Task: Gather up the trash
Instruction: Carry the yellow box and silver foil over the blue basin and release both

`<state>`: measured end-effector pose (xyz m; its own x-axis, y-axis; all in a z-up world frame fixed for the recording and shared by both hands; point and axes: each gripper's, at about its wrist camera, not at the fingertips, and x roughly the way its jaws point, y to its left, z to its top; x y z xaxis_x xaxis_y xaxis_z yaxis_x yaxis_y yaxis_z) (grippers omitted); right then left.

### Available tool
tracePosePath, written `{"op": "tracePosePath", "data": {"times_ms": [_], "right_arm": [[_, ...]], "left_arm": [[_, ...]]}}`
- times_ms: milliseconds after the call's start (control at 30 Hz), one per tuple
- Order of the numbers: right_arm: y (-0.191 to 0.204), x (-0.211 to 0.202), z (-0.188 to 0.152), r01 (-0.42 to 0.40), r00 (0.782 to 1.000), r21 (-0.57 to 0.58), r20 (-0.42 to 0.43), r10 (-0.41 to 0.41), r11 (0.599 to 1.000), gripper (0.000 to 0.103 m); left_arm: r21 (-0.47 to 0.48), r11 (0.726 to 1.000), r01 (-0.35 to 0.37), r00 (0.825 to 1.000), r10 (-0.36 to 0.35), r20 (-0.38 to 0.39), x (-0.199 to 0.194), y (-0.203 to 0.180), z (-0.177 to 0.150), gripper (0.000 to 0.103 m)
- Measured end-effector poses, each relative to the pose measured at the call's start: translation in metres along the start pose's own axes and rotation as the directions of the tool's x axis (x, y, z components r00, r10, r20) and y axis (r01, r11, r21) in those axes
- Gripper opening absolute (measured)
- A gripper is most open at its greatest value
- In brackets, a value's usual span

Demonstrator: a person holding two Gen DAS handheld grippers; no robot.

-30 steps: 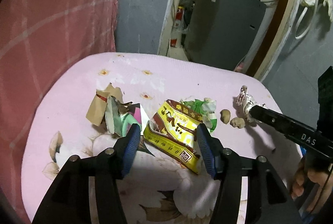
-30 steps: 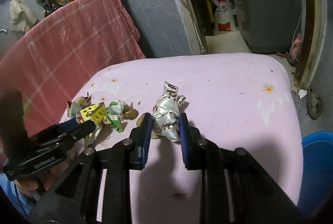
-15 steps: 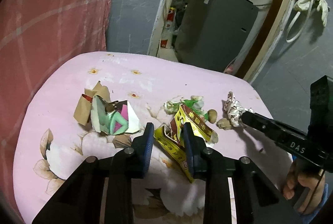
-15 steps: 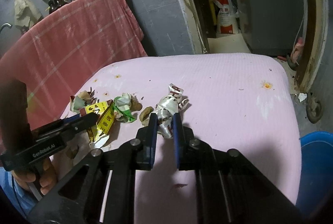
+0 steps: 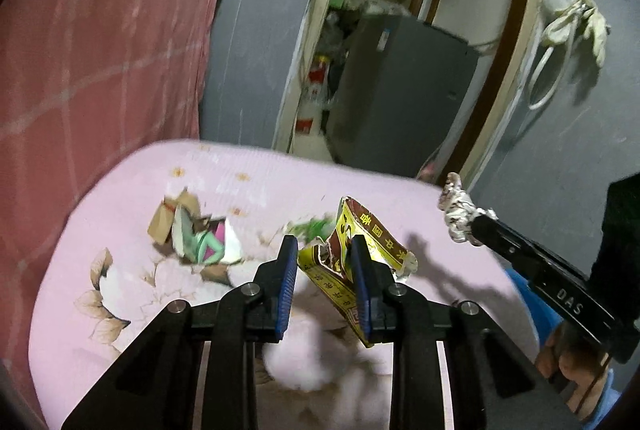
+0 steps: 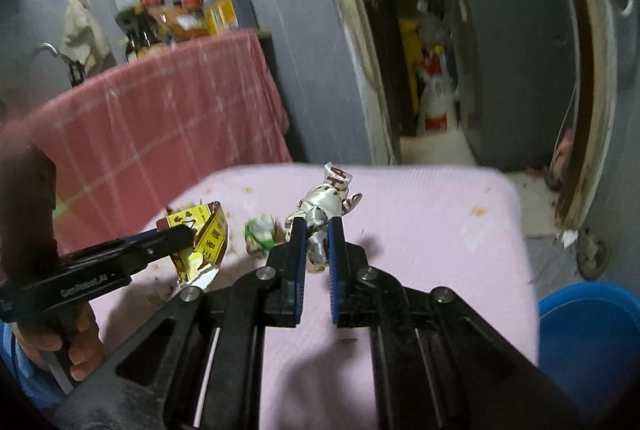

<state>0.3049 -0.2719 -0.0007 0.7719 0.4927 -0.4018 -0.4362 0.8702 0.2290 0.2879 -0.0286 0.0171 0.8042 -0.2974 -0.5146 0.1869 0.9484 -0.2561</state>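
Observation:
My left gripper point(image 5: 324, 250) is shut on a torn yellow and brown wrapper point(image 5: 372, 238) and holds it above the pink floral table point(image 5: 120, 270). My right gripper point(image 6: 318, 234) is shut on a crumpled silver wrapper point(image 6: 324, 202), also lifted off the table; it shows at the right gripper's tip in the left wrist view point(image 5: 456, 208). The yellow wrapper shows in the right wrist view point(image 6: 204, 238). A green, pink and brown paper scrap pile point(image 5: 196, 234) and a small green wrapper point(image 6: 260, 234) lie on the table.
A blue bin point(image 6: 588, 334) stands below the table's right edge. A pink checked cloth point(image 5: 88, 70) covers a counter with bottles behind the table. A grey cabinet point(image 5: 400, 98) stands in the doorway beyond.
Both grippers closed on their wrappers and lifted them off the table. The green wrapper and paper scraps stayed on the table.

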Motion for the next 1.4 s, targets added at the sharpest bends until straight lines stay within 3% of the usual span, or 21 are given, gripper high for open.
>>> {"op": "tracePosePath", "data": {"times_ms": [133,300,467,633,933,1167,1400], "right_arm": [[0.003,-0.038,0.006,0.034,0.991,-0.018,0.133,-0.031,0.999,0.01],[0.001,-0.085,0.012,0.09,0.956,-0.013,0.28,-0.083,0.996,0.01],[-0.007,-0.122,0.013,0.162,0.918,0.003,0.366,-0.152,0.987,0.01],[-0.022,-0.154,0.006,0.246,0.884,0.039,0.402,-0.241,0.968,0.01],[-0.066,-0.181,-0.01,0.378,0.85,0.143,0.337,-0.404,0.915,0.01],[-0.107,-0.18,-0.021,0.418,0.856,0.256,0.211,-0.472,0.872,0.01],[-0.137,-0.166,-0.03,0.427,0.874,0.328,0.089,-0.478,0.842,0.011]], "left_arm": [[0.027,1.0,0.013,0.996,-0.016,0.087,-0.017,-0.021,0.006,0.023],[0.069,0.997,0.04,0.981,-0.052,0.184,-0.034,-0.055,0.013,0.023],[0.111,0.99,0.091,0.965,-0.115,0.235,-0.041,-0.096,0.014,0.023],[0.139,0.979,0.148,0.956,-0.178,0.233,-0.039,-0.13,0.009,0.023],[0.188,0.947,0.259,0.952,-0.283,0.115,-0.008,-0.19,-0.013,0.023],[0.166,0.93,0.329,0.944,-0.326,-0.048,0.024,-0.216,-0.023,0.023],[0.084,0.935,0.344,0.928,-0.325,-0.184,0.061,-0.222,-0.028,0.023]]}}
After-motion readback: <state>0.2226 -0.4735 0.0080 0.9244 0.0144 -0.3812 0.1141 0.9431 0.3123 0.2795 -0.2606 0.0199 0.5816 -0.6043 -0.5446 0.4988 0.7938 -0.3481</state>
